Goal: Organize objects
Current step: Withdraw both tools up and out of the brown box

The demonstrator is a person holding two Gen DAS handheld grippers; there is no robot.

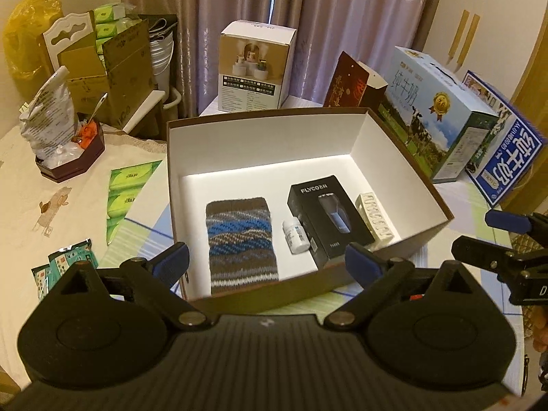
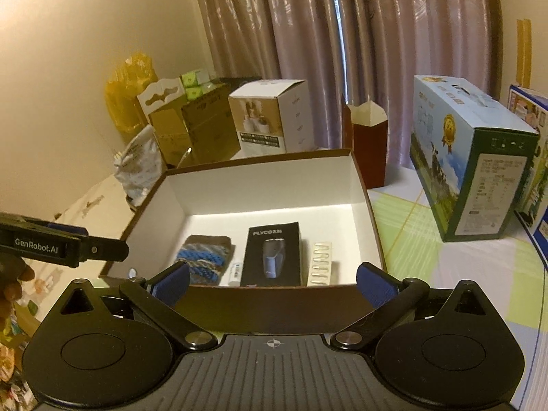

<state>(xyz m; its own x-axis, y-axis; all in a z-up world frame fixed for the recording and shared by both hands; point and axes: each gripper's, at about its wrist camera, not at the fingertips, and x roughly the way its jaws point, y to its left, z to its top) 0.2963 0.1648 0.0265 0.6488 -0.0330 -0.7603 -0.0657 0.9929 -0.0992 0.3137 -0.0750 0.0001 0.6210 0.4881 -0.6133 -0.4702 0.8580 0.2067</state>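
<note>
Hovering near box (image 1: 342,130) front wall, left gripper (image 1: 267,260) and right gripper (image 2: 272,282) both spread wide, gripping nothing; inside box lying pouch (image 1: 241,239), bottle (image 1: 294,236), shaver carton (image 1: 325,215).

Mauve curtains (image 2: 359,51) hang in long folds across the top centre, a bright slit of daylight between them. A plain cream wall (image 2: 85,34) fills the upper left. At the far right stands a wooden door (image 1: 534,78). Below spreads a tablecloth (image 2: 445,257) with pale green checks, under warm, yellowish light.
</note>
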